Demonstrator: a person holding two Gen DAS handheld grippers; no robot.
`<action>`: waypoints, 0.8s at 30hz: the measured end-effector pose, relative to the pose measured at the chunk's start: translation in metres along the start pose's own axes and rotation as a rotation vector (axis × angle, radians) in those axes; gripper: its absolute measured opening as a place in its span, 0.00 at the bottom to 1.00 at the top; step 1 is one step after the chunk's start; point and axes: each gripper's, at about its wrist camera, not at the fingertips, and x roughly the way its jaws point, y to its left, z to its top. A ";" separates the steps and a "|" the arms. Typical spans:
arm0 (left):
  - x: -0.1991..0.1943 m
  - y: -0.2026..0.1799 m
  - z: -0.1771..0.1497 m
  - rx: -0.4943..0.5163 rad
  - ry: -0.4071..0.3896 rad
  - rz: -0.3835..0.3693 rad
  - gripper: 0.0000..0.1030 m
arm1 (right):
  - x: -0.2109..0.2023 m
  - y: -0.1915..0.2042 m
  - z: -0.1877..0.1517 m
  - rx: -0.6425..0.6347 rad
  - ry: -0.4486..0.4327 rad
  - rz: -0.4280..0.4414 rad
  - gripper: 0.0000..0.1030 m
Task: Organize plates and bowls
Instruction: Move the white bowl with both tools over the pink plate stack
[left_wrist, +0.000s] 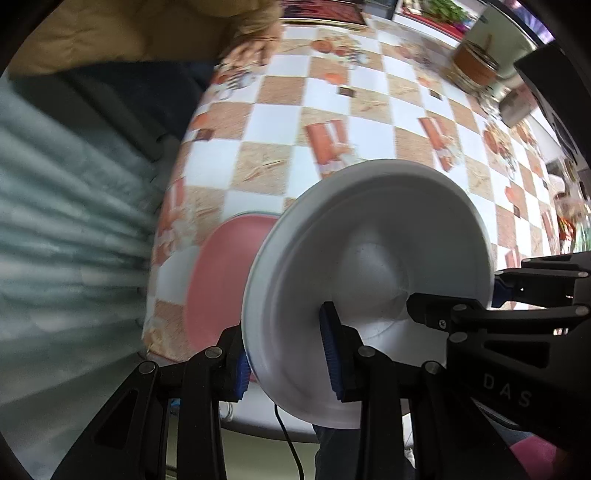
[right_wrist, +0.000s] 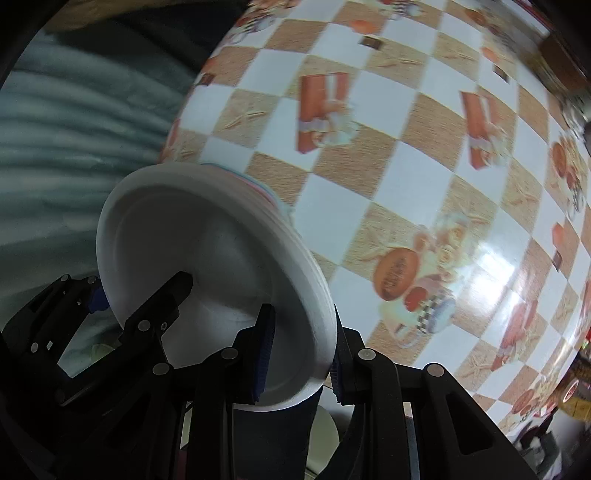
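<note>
**Both tongs clamped on one stack of plates**

My left gripper (left_wrist: 290, 354) pinches the rim of the white plates (left_wrist: 369, 266), hiding part of one pink plate (left_wrist: 218, 288) on the checked tablecloth (left_wrist: 295, 110). My right gripper (right_wrist: 299, 354) clamps the opposite rim. I cannot count the blurred stack's layers.

Checkered tablecloth (left_wrist: 332, 122) in tan and white squares, printed with orange food pictures, spreads across both views; a jar with an orange-brown label (left_wrist: 474, 68) stands at its far edge; pale ribbed fabric (left_wrist: 55, 229) fills the left side; a black cable (left_wrist: 291, 446) dangles below.
</note>
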 end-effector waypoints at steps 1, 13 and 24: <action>0.000 0.005 -0.001 -0.013 0.002 0.001 0.35 | 0.002 0.007 0.003 -0.014 0.007 -0.001 0.28; 0.004 0.047 -0.010 -0.075 0.026 0.027 0.35 | 0.027 0.051 0.025 -0.079 0.067 0.009 0.28; 0.016 0.058 -0.014 -0.119 0.048 0.026 0.34 | 0.047 0.057 0.033 -0.076 0.094 0.014 0.28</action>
